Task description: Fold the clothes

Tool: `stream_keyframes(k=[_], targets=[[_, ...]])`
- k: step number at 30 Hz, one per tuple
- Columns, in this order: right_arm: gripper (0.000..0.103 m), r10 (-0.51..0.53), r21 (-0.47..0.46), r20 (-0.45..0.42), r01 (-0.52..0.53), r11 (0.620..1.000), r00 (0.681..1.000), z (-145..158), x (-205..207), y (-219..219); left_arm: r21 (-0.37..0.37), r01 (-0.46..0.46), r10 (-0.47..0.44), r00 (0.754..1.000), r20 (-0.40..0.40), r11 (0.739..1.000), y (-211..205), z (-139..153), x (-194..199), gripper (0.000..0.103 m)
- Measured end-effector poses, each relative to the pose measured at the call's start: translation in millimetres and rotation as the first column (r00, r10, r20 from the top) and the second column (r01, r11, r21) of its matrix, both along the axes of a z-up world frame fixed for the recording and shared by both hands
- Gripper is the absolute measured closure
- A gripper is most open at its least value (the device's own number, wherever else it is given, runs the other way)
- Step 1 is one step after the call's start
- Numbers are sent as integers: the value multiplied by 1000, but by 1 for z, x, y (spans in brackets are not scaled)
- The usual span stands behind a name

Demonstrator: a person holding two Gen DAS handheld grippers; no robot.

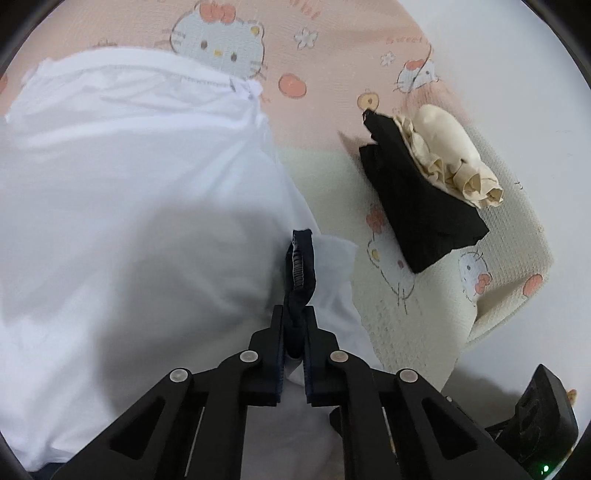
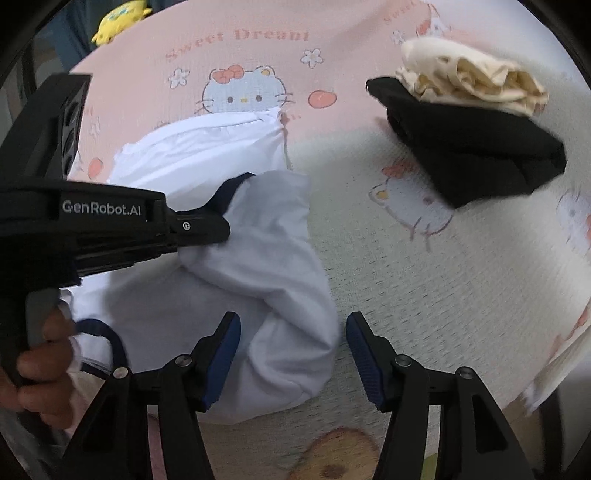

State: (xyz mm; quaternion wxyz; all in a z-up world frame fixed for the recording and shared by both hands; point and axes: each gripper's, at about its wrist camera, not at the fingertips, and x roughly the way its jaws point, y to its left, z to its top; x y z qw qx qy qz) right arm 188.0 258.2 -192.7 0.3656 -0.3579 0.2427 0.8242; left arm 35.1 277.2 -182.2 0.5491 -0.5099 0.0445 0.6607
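L claw (image 1: 294, 325) pinching navy trim (image 1: 301, 266) of white shirt (image 1: 129, 192).
R claw (image 2: 291, 354) spread wide, shirt bulge between its fingers; black folded garment (image 2: 476, 155) w/ cream one (image 2: 476, 79) atop, ahead-right.

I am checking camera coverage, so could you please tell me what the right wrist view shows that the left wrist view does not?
Only the right wrist view shows the open right gripper, a hand holding the left gripper from outside, and a yellow toy. Only the left wrist view shows the fingers clamping the navy trim. Both show the white shirt, black garment, cream garment and printed blanket.
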Motion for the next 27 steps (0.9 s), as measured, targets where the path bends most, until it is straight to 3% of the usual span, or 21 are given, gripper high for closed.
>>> stream_keyframes(k=[7,8,11,22,25,27], targets=[[45,18,65,77,-23,998,997,-1,-6,-5,14,3,-3,999,-50,1000,-2,16,-8,97],[47,19,76,86,-26,997,996,-2,-6,-6,15,1,-1,999,-53,1000,-2,16,-9,97],[74,5,105,110,-17,994,994,0,-6,-9,15,-5,6,998,-60,1000,-3,16,-11,97],[76,2,267,309,-89,960,951,-1,-9,-36,-40,-50,48,998,-37,998,-21,0,-31,97],[81,9,284,324,-107,953,946,-5,-10,-40,-60,-65,65,998,-17,996,-30,-9,-35,97],[92,29,299,353,-142,944,935,-7,-16,-41,-61,-70,69,997,-17,996,-34,-12,-36,97]])
